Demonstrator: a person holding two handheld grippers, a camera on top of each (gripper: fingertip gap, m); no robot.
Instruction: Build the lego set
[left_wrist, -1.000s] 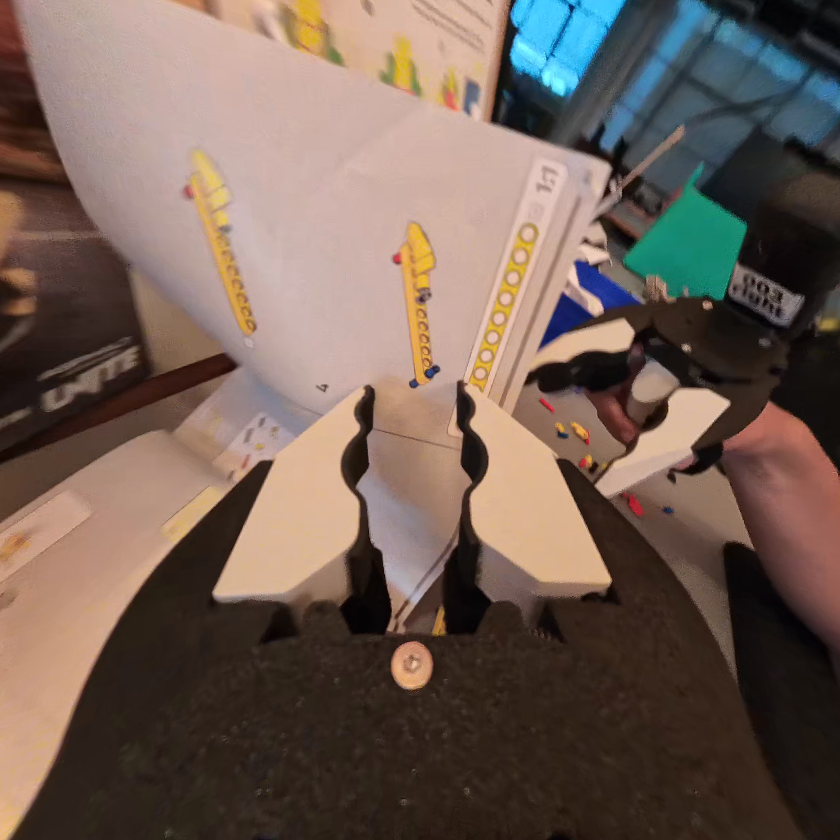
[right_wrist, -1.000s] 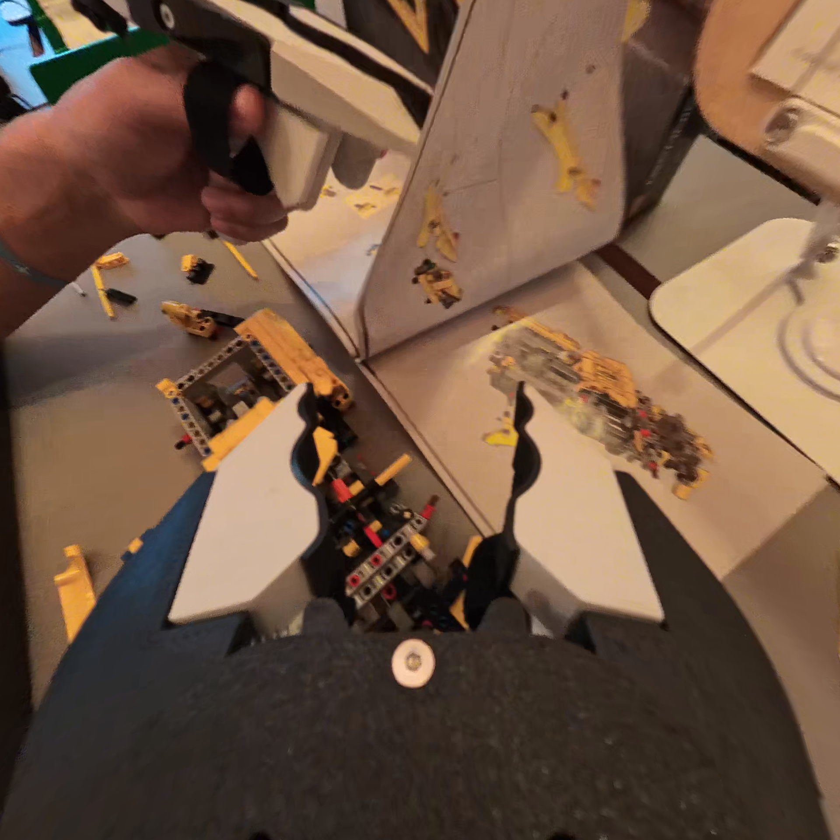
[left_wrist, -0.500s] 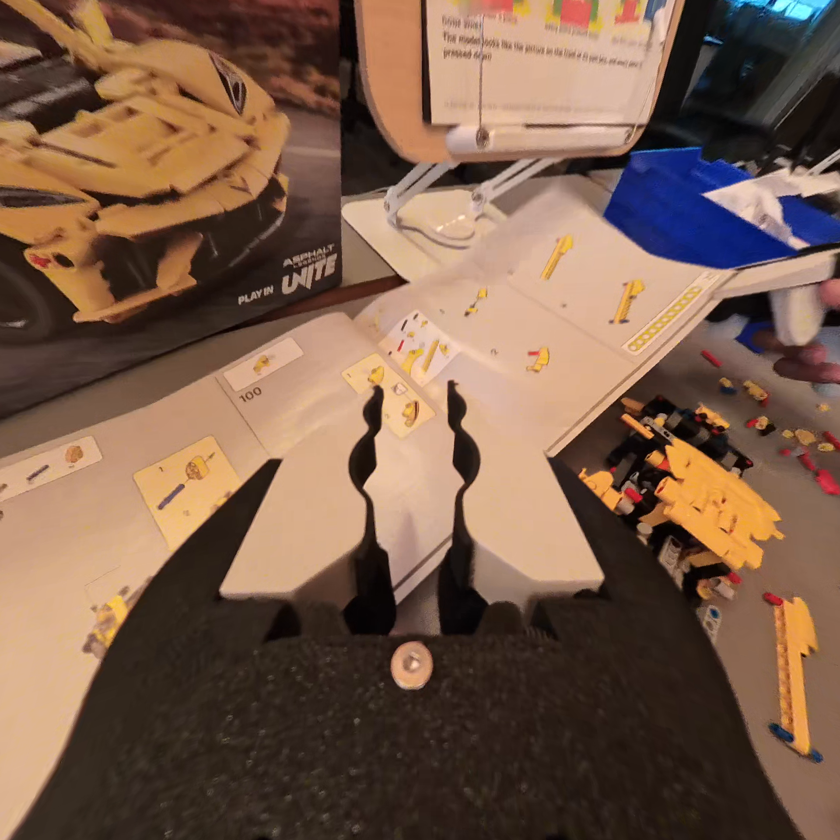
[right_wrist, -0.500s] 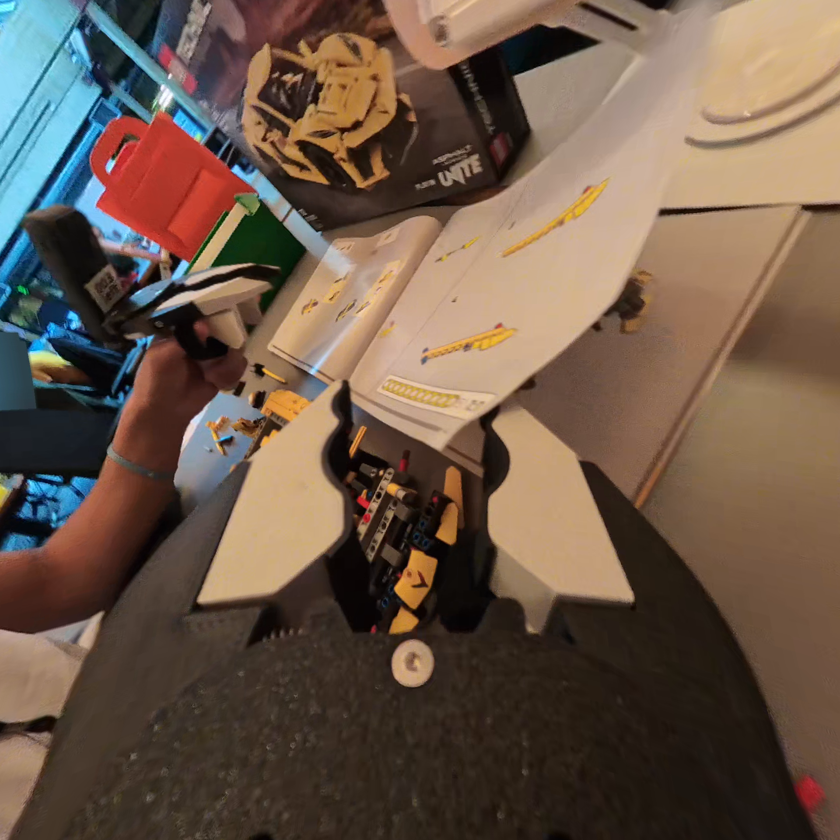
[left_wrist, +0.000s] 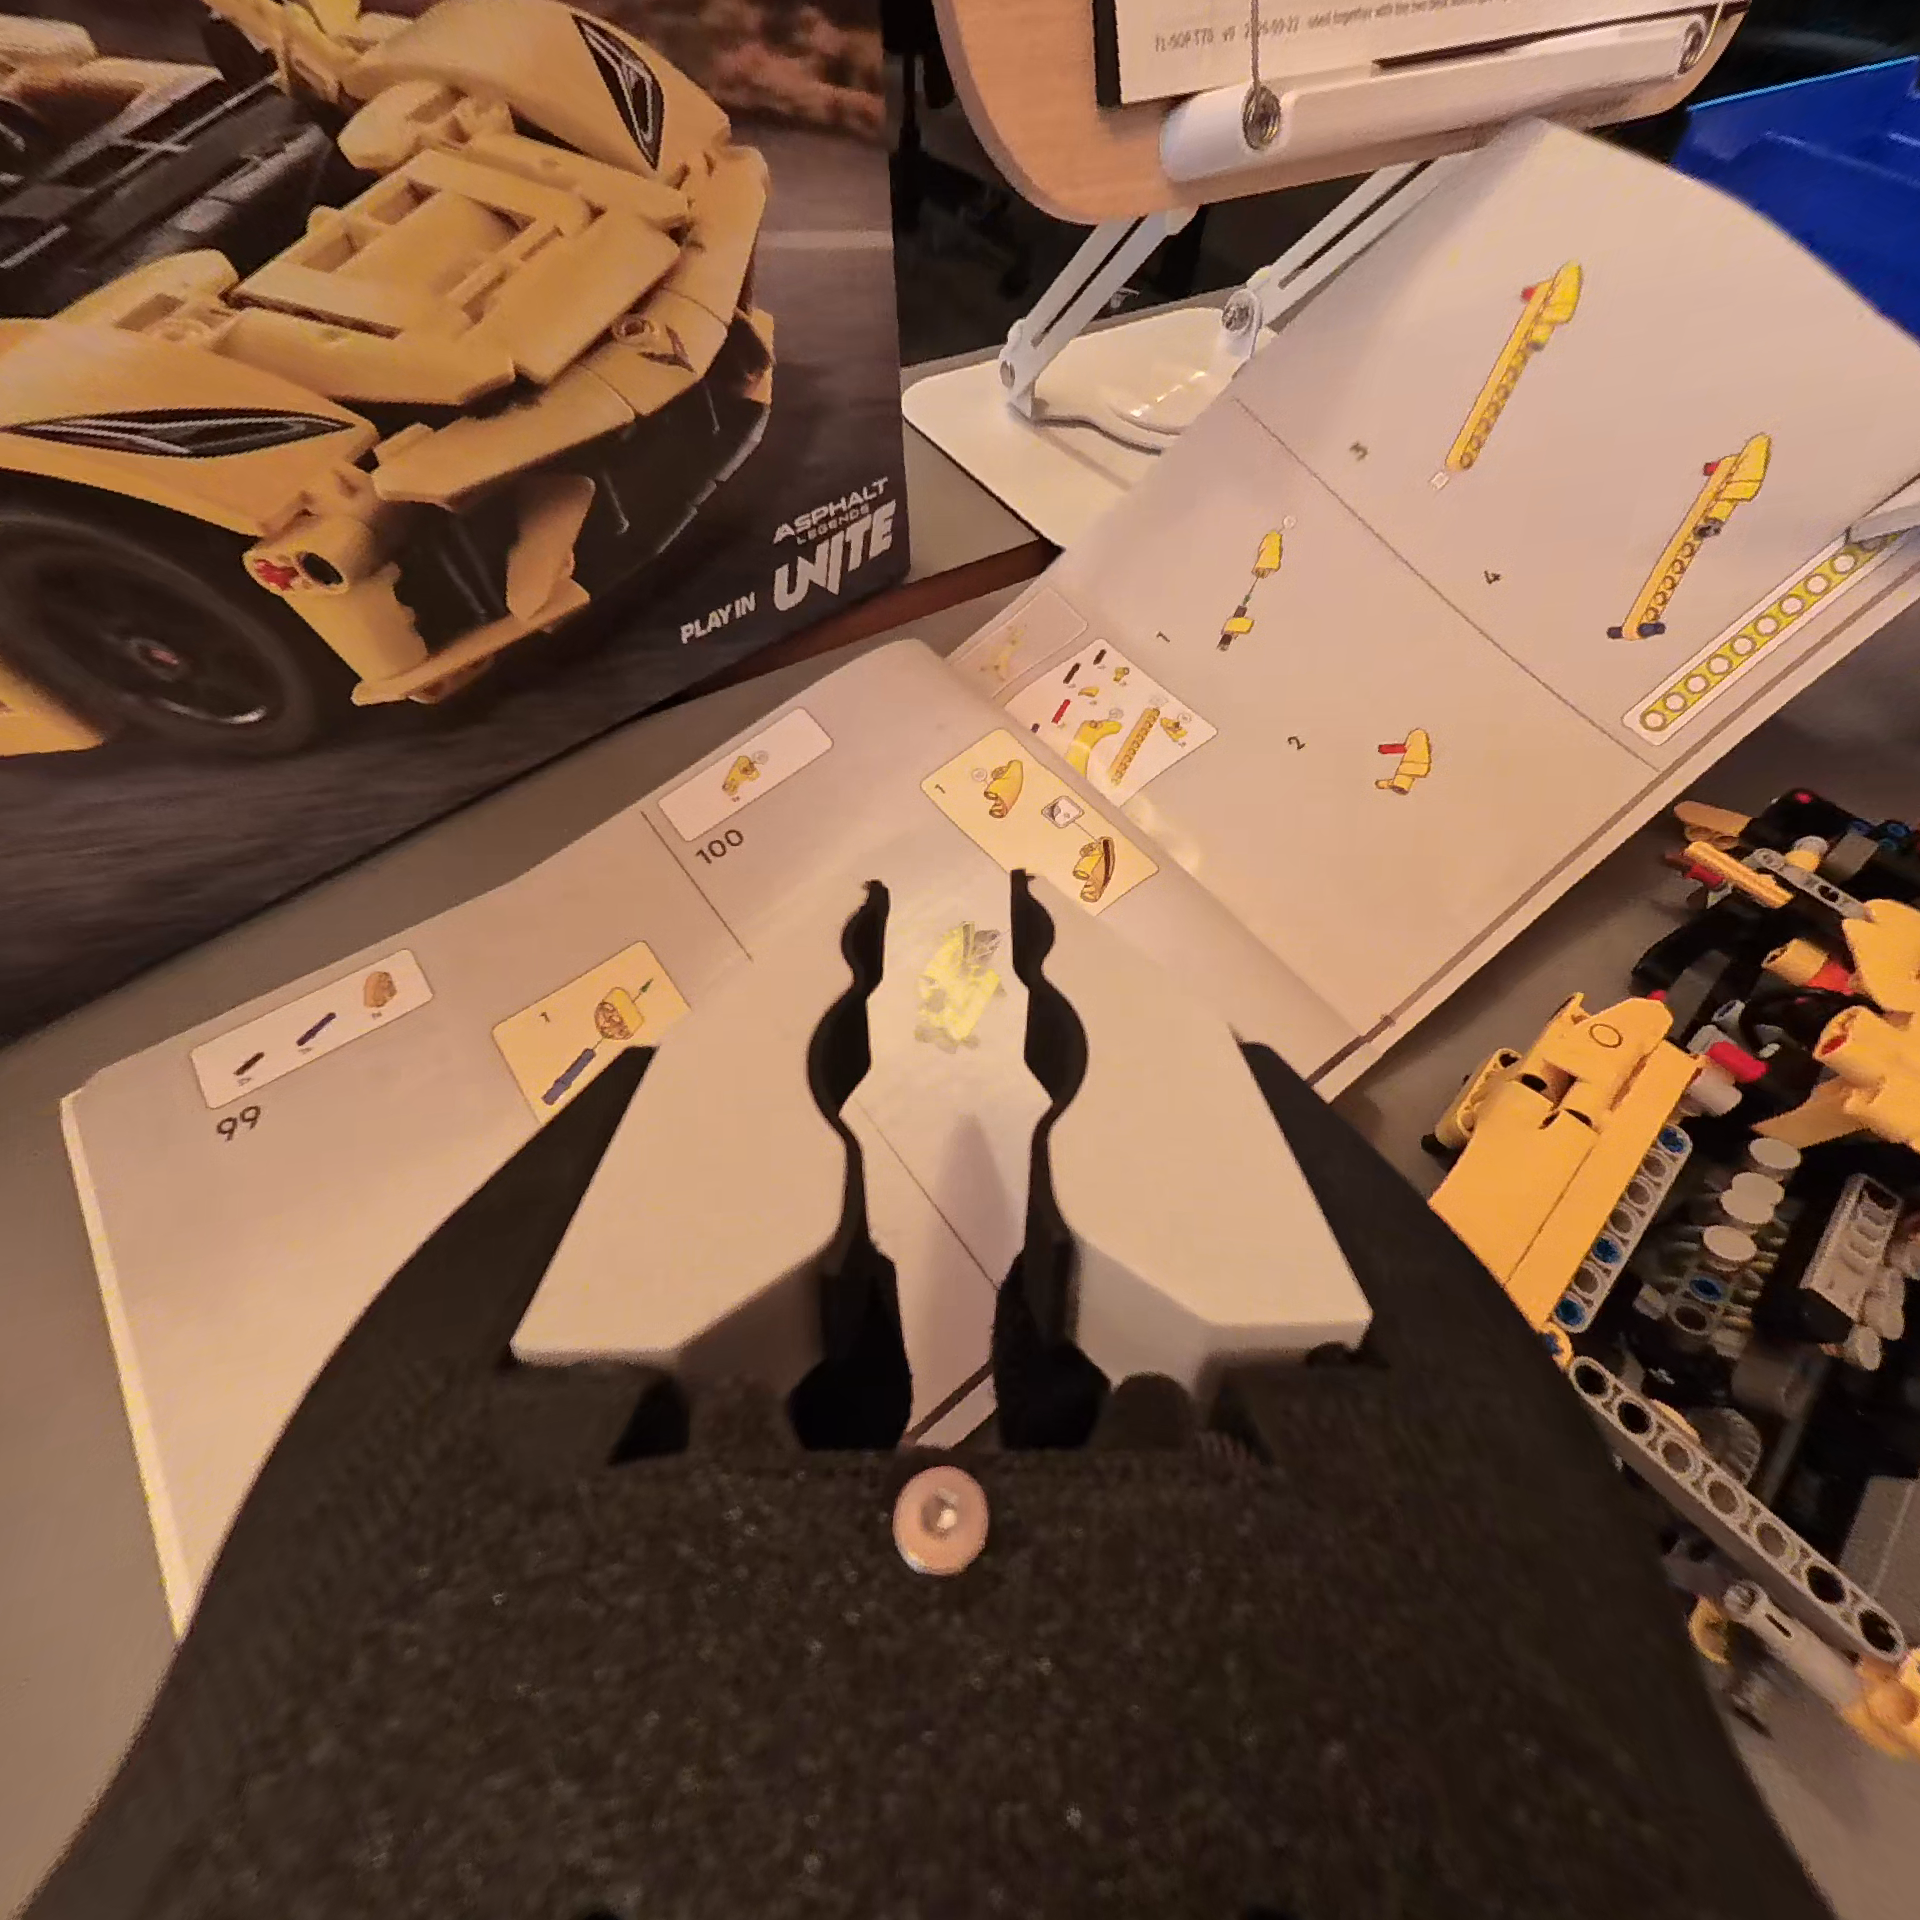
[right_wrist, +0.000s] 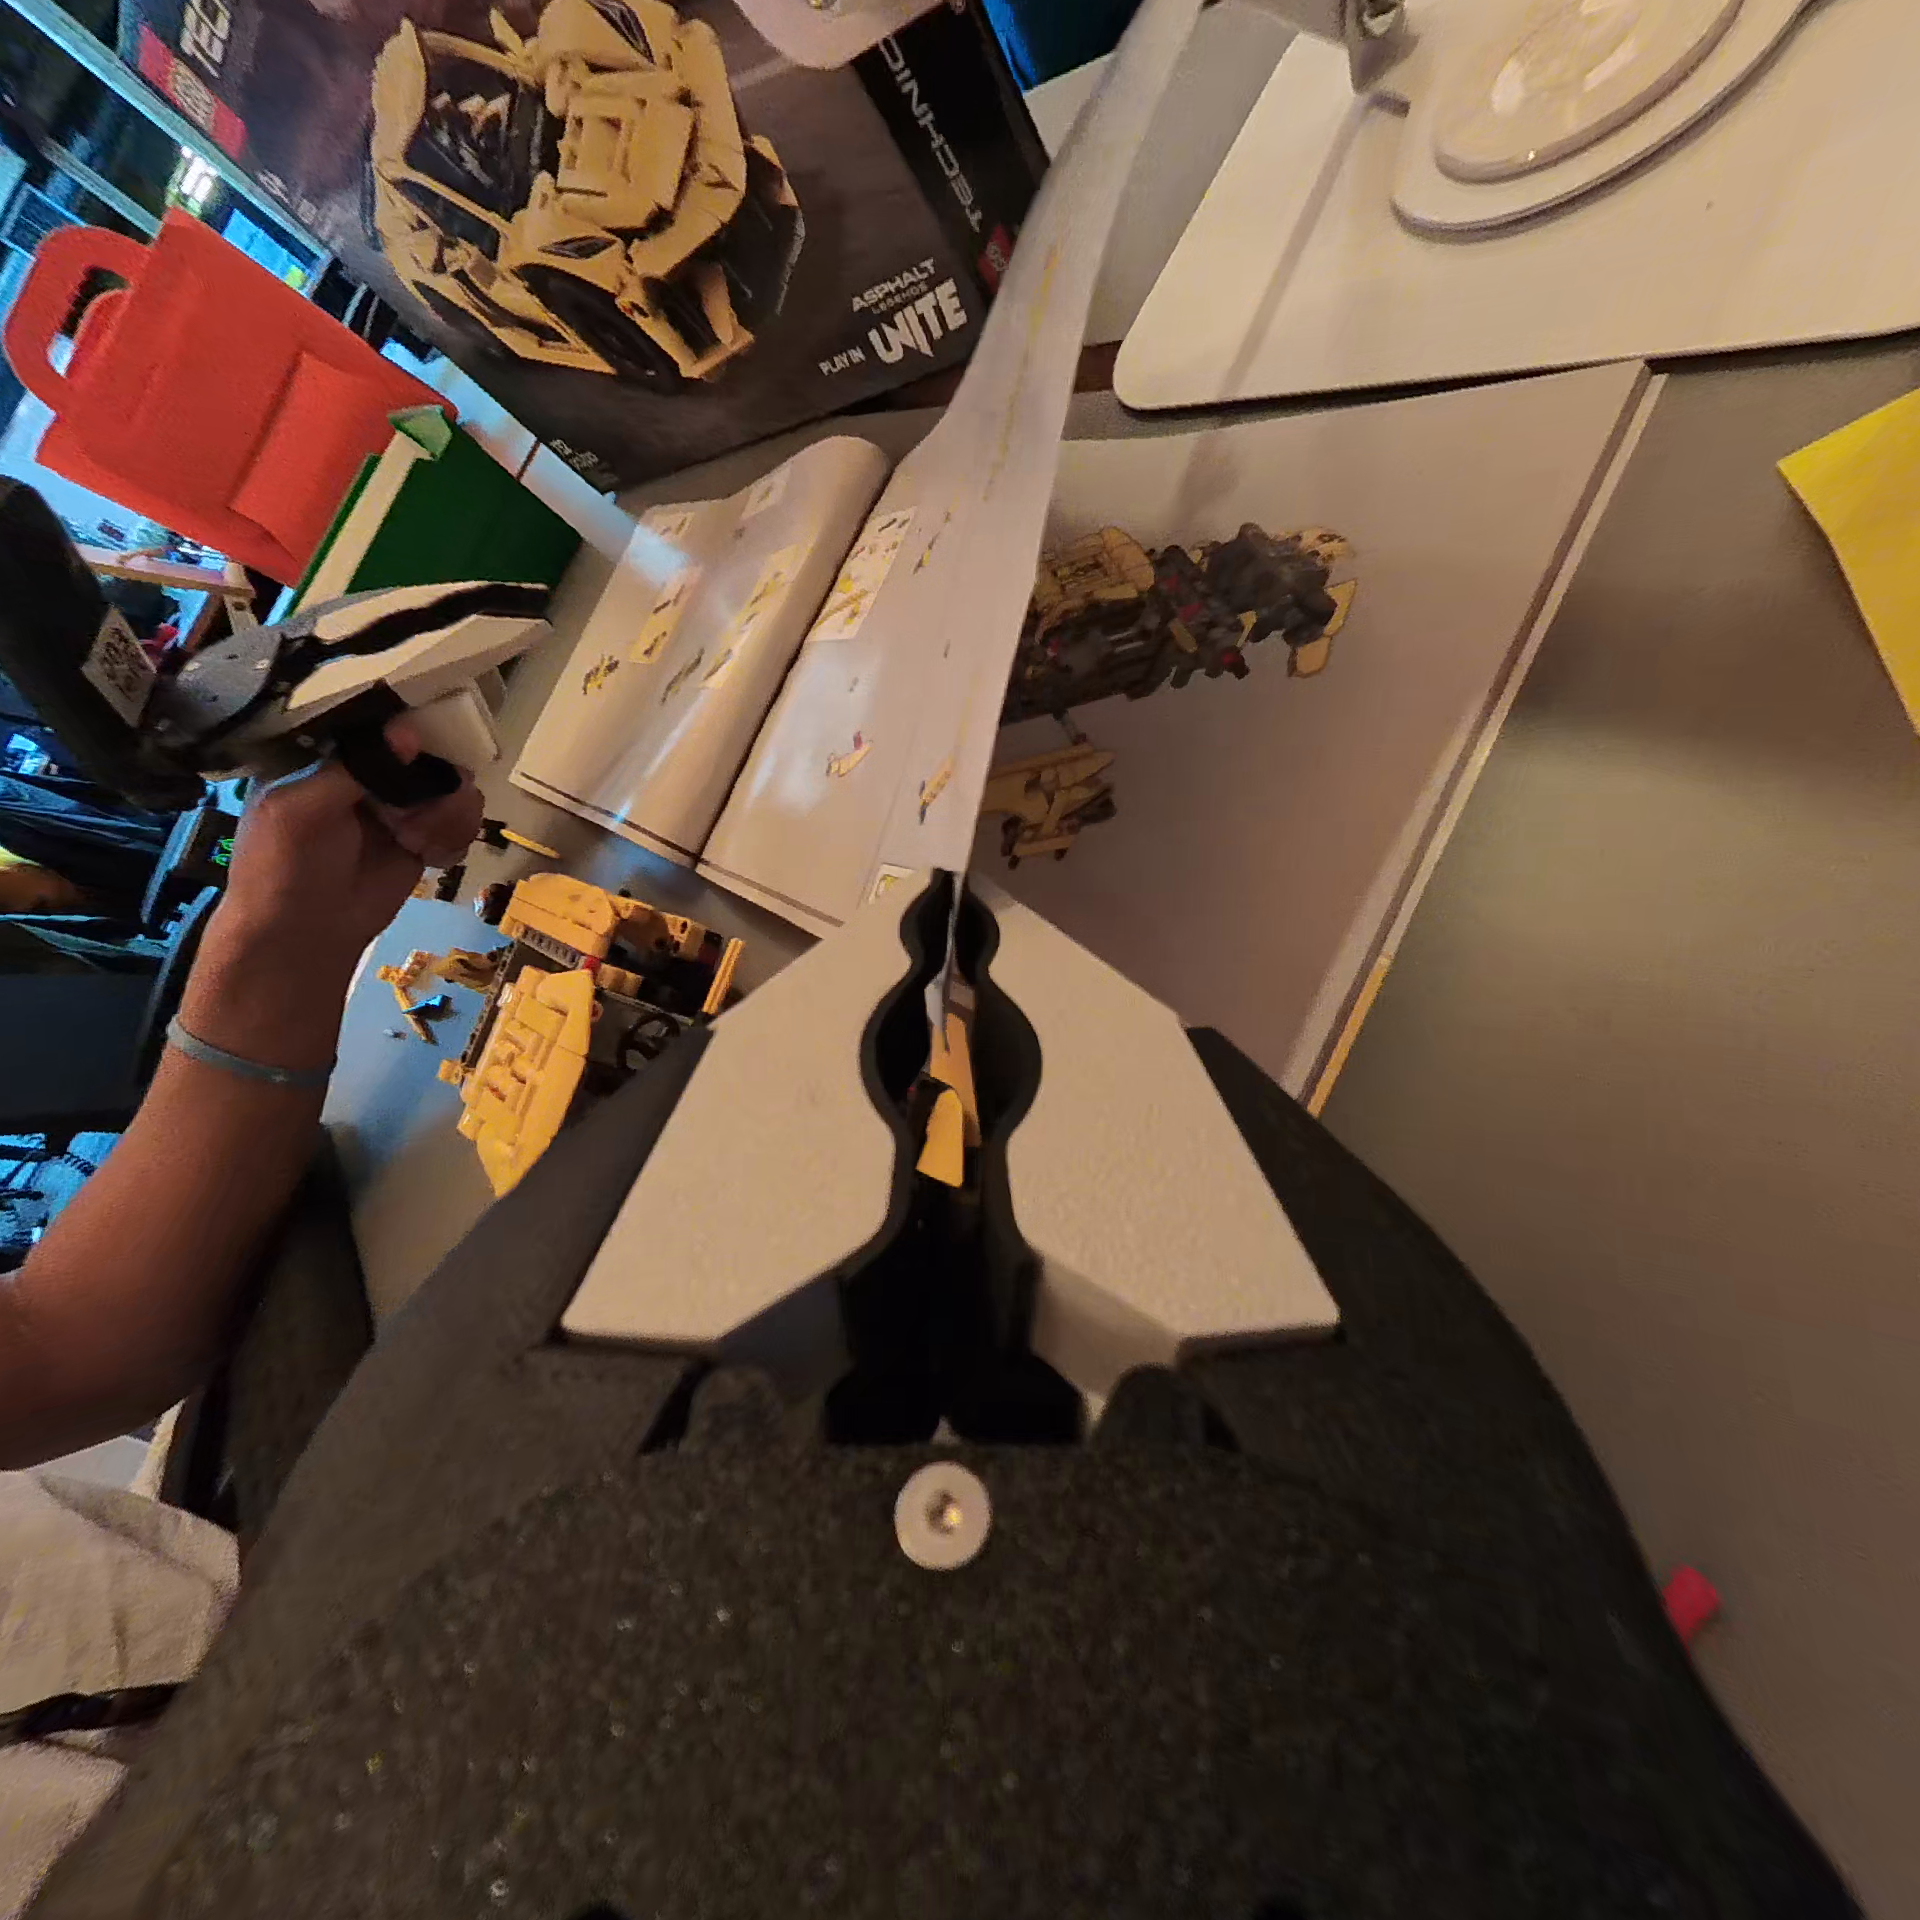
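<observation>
The open instruction booklet (left_wrist: 436, 1122) lies on the grey table. My left gripper (left_wrist: 945, 888) hovers just above its left page, jaws a narrow gap apart with nothing between them. My right gripper (right_wrist: 940, 888) is shut on the free edge of one booklet page (right_wrist: 1013, 499) and holds it raised off the booklet; that page slopes up at the right in the left wrist view (left_wrist: 1455, 520). The partly built yellow and black lego car (left_wrist: 1621, 1143) sits right of the booklet. The right wrist view shows the car (right_wrist: 540, 1018) and the hand-held left gripper (right_wrist: 520, 613) above it.
The lego box (left_wrist: 416, 364) stands behind the booklet. A white stand base (left_wrist: 1091, 405) sits at the back right, its board overhead. The right wrist view shows a red bag (right_wrist: 187, 384), a yellow sheet (right_wrist: 1860, 499), a small red piece (right_wrist: 1688, 1621) and loose pieces (right_wrist: 416, 1008). About 30 cm separates my left fingertips from my right.
My right gripper has shut on the page edge that lay between its open jaws. The page has swung from upright in front of my left gripper over to the right.
</observation>
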